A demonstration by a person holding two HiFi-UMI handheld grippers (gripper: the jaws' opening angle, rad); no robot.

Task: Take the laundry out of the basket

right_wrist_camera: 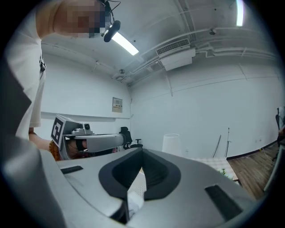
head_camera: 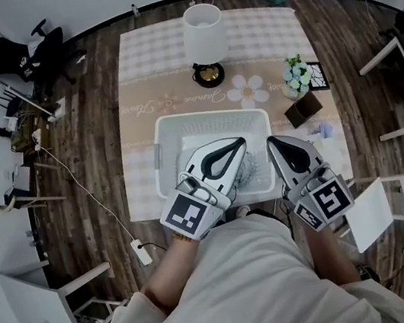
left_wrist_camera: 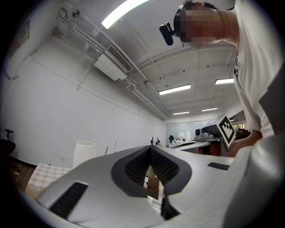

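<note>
Clothed worktop (head_camera: pixel 159 48) holds the basket (head_camera: pixel 205 115). Soft, light laundry (head_camera: pixel 249 174), seemingly greyish cloth, lies beneath the left gripper (head_camera: pixel 239 142), closed empty like the right gripper (head_camera: pixel 272 141); pinch a fold.

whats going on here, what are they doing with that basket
A person holds a claw in each hand over a white basket on the table. The left claw hangs over the basket's inside, the right claw near its right rim. Both are shut, and no cloth shows clearly between the jaws of either. Some grey laundry lies in the basket under the left claw.
</note>
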